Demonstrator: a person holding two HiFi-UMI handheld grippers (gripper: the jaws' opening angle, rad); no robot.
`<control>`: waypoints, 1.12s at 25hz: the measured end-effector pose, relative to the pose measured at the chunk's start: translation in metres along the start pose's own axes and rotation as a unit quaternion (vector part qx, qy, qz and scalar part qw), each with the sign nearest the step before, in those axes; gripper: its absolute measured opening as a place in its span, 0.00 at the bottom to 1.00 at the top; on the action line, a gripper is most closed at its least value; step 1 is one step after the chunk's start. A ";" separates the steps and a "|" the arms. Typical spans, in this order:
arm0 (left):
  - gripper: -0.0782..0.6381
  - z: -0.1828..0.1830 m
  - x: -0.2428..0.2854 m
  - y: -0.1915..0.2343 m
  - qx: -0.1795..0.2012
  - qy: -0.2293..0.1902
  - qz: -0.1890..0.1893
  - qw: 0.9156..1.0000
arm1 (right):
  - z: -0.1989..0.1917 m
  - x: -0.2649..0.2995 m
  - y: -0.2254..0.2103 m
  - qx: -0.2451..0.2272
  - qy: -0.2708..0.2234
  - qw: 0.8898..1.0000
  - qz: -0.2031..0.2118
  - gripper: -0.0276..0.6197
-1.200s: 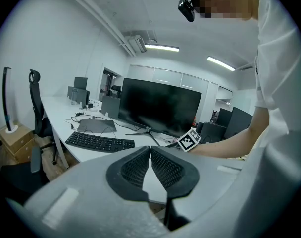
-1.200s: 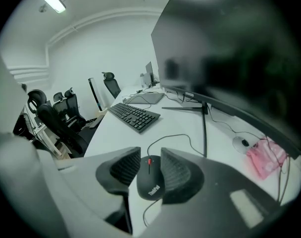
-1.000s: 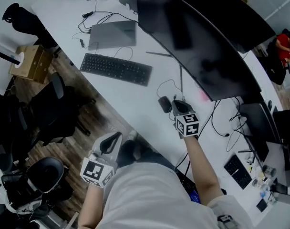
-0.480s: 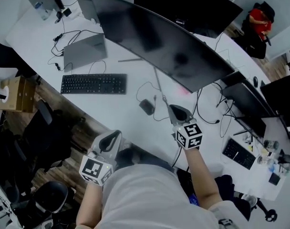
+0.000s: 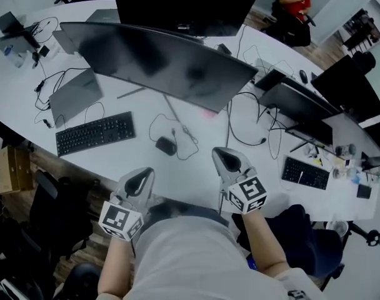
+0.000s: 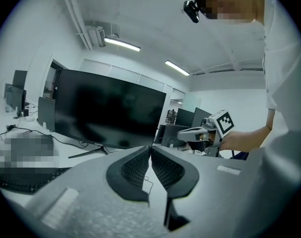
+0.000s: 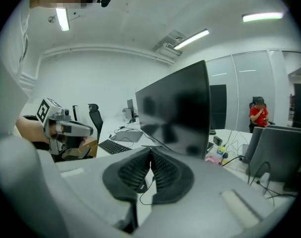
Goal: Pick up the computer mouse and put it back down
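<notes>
mouse (image 5: 165, 145) lies flat on the desk (image 5: 196, 175) in front of the monitor (image 5: 159, 61), with its cable in a loop beside it. no gripper touches it. so the mouse is down, and i judge that either the whole pick-up and put-down is finished or it is not begun; the pictures alone do not decide this. my right gripper (image 5: 224, 160) is near the mouse but clearly apart from it, to its right and closer to me, over the desk edge. its jaws are closed together and nothing is between them. my left gripper (image 5: 139, 181) is at the desk edge on the other side, also with jaws pressed together and empty. both grippers point forward to the monitor, a little downward, and my forearms are bent close to my body.
</notes>
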State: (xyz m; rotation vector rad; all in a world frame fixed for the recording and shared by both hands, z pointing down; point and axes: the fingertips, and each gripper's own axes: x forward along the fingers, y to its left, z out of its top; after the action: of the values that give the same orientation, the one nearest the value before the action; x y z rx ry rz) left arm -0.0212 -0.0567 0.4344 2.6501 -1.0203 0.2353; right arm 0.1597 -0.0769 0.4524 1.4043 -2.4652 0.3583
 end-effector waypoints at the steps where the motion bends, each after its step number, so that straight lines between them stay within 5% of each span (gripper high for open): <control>1: 0.13 0.002 0.004 -0.003 0.002 -0.001 -0.008 1.000 | 0.004 -0.007 -0.001 0.001 -0.006 1.000 -0.005 0.05; 11: 0.13 0.015 0.035 -0.024 0.022 -0.009 -0.076 0.997 | 0.017 -0.068 -0.001 0.009 -0.032 0.997 -0.064 0.05; 28: 0.13 0.034 0.036 -0.041 0.033 -0.023 -0.110 0.993 | 0.020 -0.092 0.002 0.018 -0.055 0.993 -0.098 0.05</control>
State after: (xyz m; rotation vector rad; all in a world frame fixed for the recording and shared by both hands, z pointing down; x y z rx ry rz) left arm 0.0349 -0.0614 0.4025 2.8117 -0.7373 0.1636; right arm 0.2007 -0.0098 0.4009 1.7068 -2.3883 0.2898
